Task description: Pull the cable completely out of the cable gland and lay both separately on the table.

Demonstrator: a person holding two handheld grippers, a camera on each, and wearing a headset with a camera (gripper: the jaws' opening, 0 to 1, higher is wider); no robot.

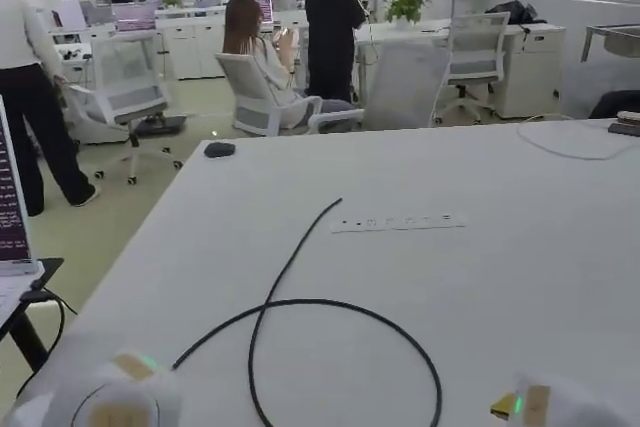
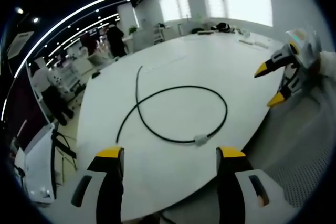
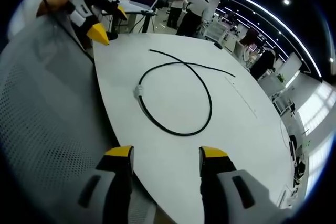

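**Left to right.** The left gripper [image 2: 170, 153], jaws parted and empty, was poised at the near edge of the smooth white surface [image 2: 210, 61]. The cable [image 2: 184, 86], thin, black and round, lay on the surface in one loose loop with crossing tails. The cable gland [image 2: 201, 140], a small pale fitting, sat on the loop's near arc. The right gripper [image 3: 166, 152] was likewise spread, holding nothing.

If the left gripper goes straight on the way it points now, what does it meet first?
Probably the white table inside the loop of the black cable; the left gripper, jaws open, might first brush the cable gland. Depth is unclear.
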